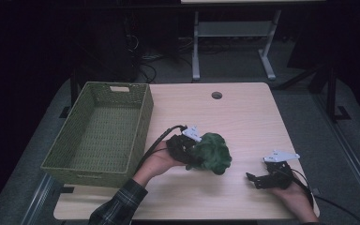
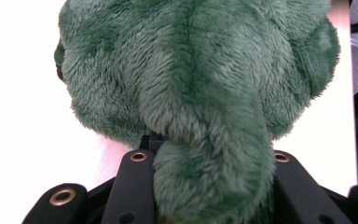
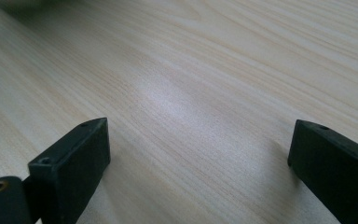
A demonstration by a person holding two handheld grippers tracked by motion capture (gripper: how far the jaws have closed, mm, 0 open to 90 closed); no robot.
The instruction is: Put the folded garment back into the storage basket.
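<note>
L gripper (image 1: 192,152) clamps green plush (image 1: 213,152).

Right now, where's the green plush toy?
High view: green plush toy sits mid-table, clamped in the left gripper, right of the wicker basket.

Green plush toy (image 1: 213,153): fuzzy, dark green pile, lumpy rounded body. It sits on the desk (image 1: 243,112) roughly mid-width, closer to the near edge than the far edge, well apart from the right edge. In the left gripper view the toy (image 2: 200,84) shows a raised ridge running down the middle of the body, rounded lobes bulging to either side, and a thick narrower limb or tail that runs down between the two black jaws, which press against it on both sides. Whether the body rests fully on the desk cannot be told.
</note>
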